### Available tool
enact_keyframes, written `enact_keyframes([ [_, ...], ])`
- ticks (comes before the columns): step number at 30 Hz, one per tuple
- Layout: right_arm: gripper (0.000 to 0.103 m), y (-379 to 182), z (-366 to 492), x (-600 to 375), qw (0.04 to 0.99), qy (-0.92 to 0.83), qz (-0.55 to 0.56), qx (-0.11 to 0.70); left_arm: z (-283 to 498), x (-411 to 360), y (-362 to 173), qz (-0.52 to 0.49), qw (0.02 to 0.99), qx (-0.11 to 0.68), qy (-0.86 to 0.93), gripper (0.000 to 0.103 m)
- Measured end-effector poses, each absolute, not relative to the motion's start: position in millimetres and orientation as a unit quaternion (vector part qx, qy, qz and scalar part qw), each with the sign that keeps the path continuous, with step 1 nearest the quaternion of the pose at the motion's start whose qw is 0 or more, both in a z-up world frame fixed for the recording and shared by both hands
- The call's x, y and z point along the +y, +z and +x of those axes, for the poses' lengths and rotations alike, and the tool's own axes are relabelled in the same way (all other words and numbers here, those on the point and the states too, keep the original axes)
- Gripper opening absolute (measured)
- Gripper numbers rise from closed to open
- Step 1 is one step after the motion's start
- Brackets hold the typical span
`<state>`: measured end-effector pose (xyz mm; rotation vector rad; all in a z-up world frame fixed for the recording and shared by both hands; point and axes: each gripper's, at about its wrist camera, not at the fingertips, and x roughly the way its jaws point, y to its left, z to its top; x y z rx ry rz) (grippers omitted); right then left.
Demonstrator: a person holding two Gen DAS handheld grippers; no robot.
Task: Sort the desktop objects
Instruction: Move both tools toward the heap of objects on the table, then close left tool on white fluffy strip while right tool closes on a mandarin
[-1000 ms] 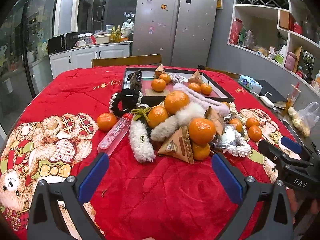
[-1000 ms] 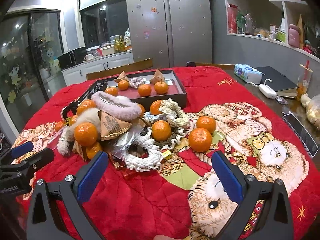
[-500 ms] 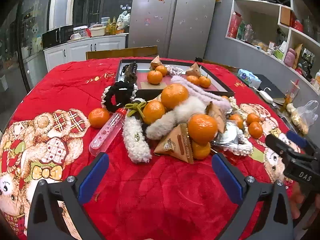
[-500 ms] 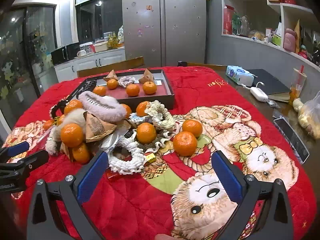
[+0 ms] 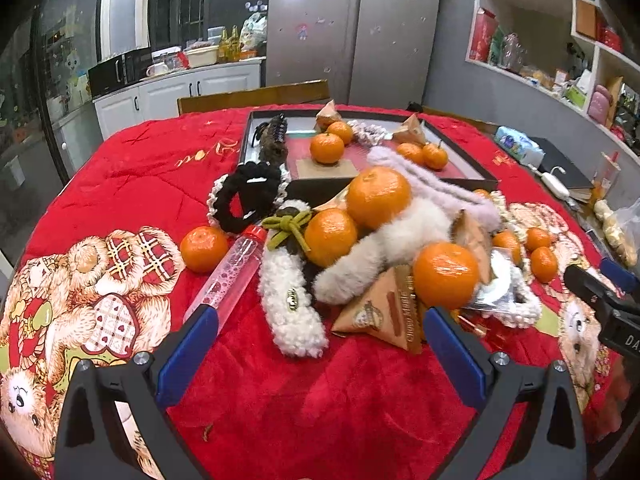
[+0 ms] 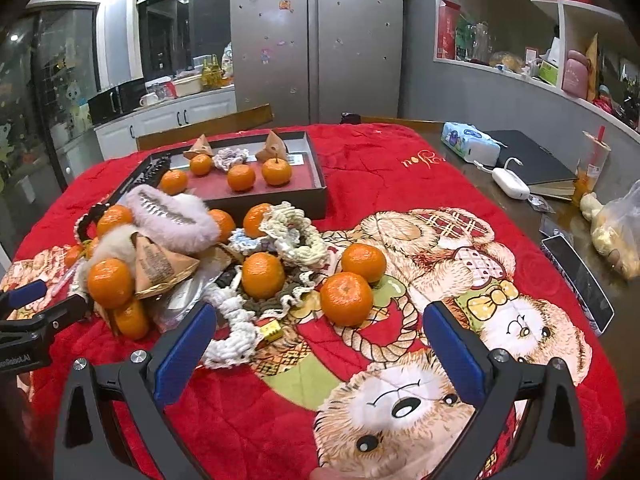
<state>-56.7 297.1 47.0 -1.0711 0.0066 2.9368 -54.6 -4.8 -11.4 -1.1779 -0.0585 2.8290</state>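
A heap of tangerines [image 5: 378, 197], fluffy hair bands [image 5: 290, 308], brown triangular snack packs [image 5: 386, 312] and a clear tube with a red cap [image 5: 230, 272] lies mid-table on the red cloth. Behind it stands a black tray [image 5: 460, 148] holding tangerines, snack packs and a hair clip. My left gripper [image 5: 320, 344] is open and empty, close in front of the heap. My right gripper [image 6: 318, 340] is open and empty, just short of a tangerine [image 6: 346, 298] and a knitted scrunchie [image 6: 236, 338]. The tray shows in the right wrist view [image 6: 320, 184].
A wooden chair back [image 5: 256, 96] stands behind the table. Right of the cloth lie a tissue pack [image 6: 470, 142], a black notebook [image 6: 532, 160], a white charger [image 6: 510, 184], a phone [image 6: 578, 280] and a plastic bag [image 6: 620, 232].
Both grippers have moved forward toward the heap, so the objects look nearer. Both stay open and empty.
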Motion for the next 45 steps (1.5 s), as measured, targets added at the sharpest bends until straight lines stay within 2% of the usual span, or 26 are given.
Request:
enact_keyframes([
  [13,0.103,26,-84,312,0.007,0.927,-0.372,0.037,-84,-4,-29,-0.407,0.018,0.0,0.913,0.103],
  [19,0.102,18,-90,325,0.01,0.924,-0.374,0.079,-87,-1,-32,-0.404,0.026,0.007,0.914,0.103],
  [20,0.101,17,-91,326,0.009,0.923,-0.375,0.083,-87,0,-33,-0.405,0.03,0.007,0.914,0.103],
  [22,0.089,14,-93,327,0.007,0.92,-0.38,0.09,-91,2,-39,-0.419,0.039,0.002,0.907,0.103],
  [23,0.088,13,-94,328,0.006,0.919,-0.385,0.091,-93,1,-42,-0.426,0.042,-0.003,0.904,0.103],
  [28,0.065,5,-101,329,-0.002,0.909,-0.404,0.102,-97,5,-49,-0.431,0.051,-0.021,0.9,0.1],
  [30,0.064,4,-101,330,-0.002,0.908,-0.405,0.105,-94,5,-48,-0.428,0.055,-0.027,0.902,0.093],
  [37,0.064,4,-99,332,-0.001,0.908,-0.403,0.118,-93,10,-46,-0.421,0.068,-0.034,0.904,0.081],
  [40,0.064,4,-99,334,-0.002,0.907,-0.402,0.122,-90,6,-45,-0.418,0.073,-0.039,0.905,0.071],
  [42,0.063,4,-99,334,0.0,0.908,-0.401,0.12,-82,1,-44,-0.415,0.069,-0.046,0.906,0.057],
  [43,0.063,4,-99,334,-0.001,0.908,-0.401,0.12,-81,-2,-45,-0.415,0.068,-0.05,0.906,0.054],
  [44,0.063,4,-99,334,-0.001,0.908,-0.402,0.121,-80,-4,-46,-0.417,0.054,-0.049,0.906,0.04],
  [45,0.064,4,-99,334,-0.002,0.908,-0.402,0.121,-76,-8,-46,-0.418,0.046,-0.05,0.906,0.035],
])
